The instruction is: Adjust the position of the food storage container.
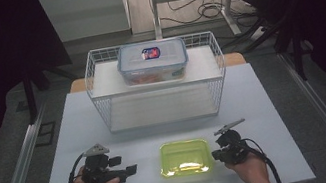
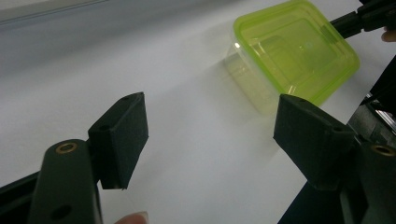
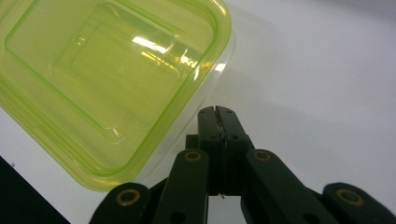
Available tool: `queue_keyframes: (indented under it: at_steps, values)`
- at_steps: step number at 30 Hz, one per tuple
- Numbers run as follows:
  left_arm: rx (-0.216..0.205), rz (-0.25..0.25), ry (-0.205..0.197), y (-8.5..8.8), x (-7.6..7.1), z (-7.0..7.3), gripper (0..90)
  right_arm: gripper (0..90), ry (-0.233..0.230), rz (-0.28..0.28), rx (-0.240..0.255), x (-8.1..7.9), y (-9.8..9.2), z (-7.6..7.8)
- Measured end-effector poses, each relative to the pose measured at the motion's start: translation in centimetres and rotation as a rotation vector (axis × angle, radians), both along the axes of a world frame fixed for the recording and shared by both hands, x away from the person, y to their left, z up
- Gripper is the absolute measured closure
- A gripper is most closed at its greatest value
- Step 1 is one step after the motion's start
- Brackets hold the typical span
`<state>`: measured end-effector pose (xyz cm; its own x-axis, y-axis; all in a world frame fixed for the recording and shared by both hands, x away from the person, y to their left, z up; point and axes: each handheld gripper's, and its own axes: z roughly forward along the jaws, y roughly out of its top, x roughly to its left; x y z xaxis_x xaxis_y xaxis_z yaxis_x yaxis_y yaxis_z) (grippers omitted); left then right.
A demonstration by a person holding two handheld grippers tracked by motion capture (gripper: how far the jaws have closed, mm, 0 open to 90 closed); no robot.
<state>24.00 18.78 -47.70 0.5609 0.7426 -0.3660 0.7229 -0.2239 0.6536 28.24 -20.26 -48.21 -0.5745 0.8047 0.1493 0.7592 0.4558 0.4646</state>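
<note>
Green container (image 1: 185,157): translucent, lidded, sitting on the white table (image 1: 265,104) near its front edge, between the two grippers.
Right gripper (image 1: 219,154): jaws pressing together with nothing between them, tips resting just beside the container's right edge.
Left gripper (image 1: 132,168): jaws standing wide apart and gripping nothing, pointing toward the container from a short way off.
Wire basket (image 1: 98,80): sitting farther back, holding a clear box (image 1: 152,62).

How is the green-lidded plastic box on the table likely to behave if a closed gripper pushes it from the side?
The green-lidded box looks empty through its clear lid, so it is probably light. It sits low and flat on the smooth table, so it would likely slide rather than tip. The shut right gripper meets it near a corner, so it may also turn.
</note>
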Motion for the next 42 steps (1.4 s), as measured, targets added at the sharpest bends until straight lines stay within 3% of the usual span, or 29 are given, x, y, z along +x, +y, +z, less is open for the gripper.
queue_keyframes:
  at_steps: [14,22,26,28,33,35,38,42]
  values:
    - [0.000,0.011,0.006,0.5,0.1,-0.2,25.6,89.0,-0.020,0.060,-0.007,0.7,3.9,-0.7]
    - [-0.002,0.018,0.004,0.7,0.0,-0.2,25.6,89.0,-0.024,0.061,0.004,0.7,3.8,-0.6]
    - [-0.016,0.041,0.005,0.8,0.0,-0.1,24.8,89.0,-0.044,0.025,0.027,0.8,2.5,0.0]
    - [-0.034,0.048,0.004,0.9,0.0,0.0,24.3,88.1,-0.046,0.009,0.070,0.8,1.6,0.1]
    - [-0.137,0.046,0.040,1.4,-0.1,-0.1,23.6,62.8,0.001,0.009,0.237,0.8,-0.7,0.2]
    - [-0.151,0.052,0.046,1.4,0.0,-0.2,23.6,60.7,0.014,0.001,0.264,0.7,-1.0,0.3]
    - [-0.230,0.074,0.062,1.8,0.1,-0.4,24.2,54.2,0.029,-0.028,0.345,0.9,-2.4,0.4]
    - [-0.251,0.081,0.066,1.8,0.2,-0.6,24.5,48.8,0.049,-0.011,0.471,1.0,-2.9,0.4]
